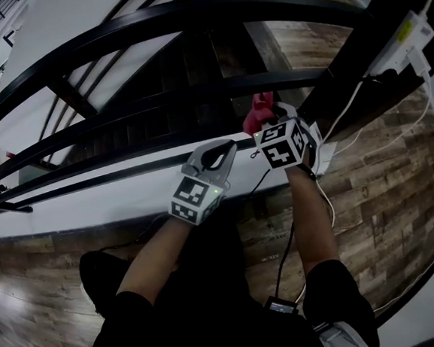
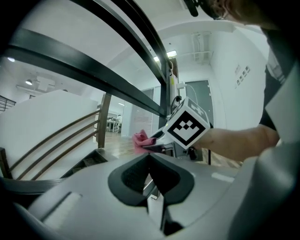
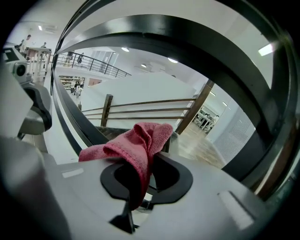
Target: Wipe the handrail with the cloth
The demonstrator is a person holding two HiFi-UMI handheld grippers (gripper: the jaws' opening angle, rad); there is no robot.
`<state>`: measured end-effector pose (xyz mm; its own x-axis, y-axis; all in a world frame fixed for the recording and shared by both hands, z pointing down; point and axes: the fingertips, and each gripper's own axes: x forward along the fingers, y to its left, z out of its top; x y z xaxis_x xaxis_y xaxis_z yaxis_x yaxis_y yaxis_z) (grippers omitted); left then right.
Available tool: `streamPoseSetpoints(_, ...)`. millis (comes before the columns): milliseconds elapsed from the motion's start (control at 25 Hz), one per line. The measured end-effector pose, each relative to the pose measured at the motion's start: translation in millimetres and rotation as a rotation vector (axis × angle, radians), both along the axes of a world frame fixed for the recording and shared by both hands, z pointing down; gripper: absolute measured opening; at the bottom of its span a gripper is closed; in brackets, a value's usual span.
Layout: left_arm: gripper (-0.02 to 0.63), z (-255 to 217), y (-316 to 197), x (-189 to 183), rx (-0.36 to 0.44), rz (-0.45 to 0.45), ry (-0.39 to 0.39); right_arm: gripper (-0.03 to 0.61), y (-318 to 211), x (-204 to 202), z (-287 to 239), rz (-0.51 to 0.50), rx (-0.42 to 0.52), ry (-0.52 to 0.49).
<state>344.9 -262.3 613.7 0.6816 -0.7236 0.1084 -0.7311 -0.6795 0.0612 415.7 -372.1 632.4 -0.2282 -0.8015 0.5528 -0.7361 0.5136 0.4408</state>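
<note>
The black handrail (image 1: 188, 16) curves across the head view, with lower rails (image 1: 195, 94) beneath it. My right gripper (image 1: 269, 123) is shut on a pink cloth (image 1: 261, 109), held up just below the middle rail; whether they touch I cannot tell. In the right gripper view the cloth (image 3: 140, 143) bunches out of the shut right gripper (image 3: 139, 183), and a rail (image 3: 187, 42) arches above it. My left gripper (image 1: 217, 155) is shut and empty, lower left of the right one. From the left gripper (image 2: 151, 159) view, the cloth (image 2: 139, 139) and a rail (image 2: 93, 77) show ahead.
A white power strip (image 1: 401, 39) with white cables hangs on a dark post at the upper right. Stairs (image 1: 159, 113) drop away behind the rails. Wood plank floor (image 1: 385, 192) lies below. A black cable (image 1: 287, 238) trails from the right gripper to a small device (image 1: 280, 305).
</note>
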Motion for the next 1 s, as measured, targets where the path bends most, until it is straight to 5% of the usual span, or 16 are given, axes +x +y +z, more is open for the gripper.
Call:
streamPoseSetpoints(560,-0.002,5,9,28,0.0,0.054,-0.03,0.049,-13,50,2,0.054,0.129,0.262)
streamPoseSetpoints(1000,-0.002,16,1,44,-0.033,0.063,0.011,0.048,-10,67,-1,0.101,0.215,0.326)
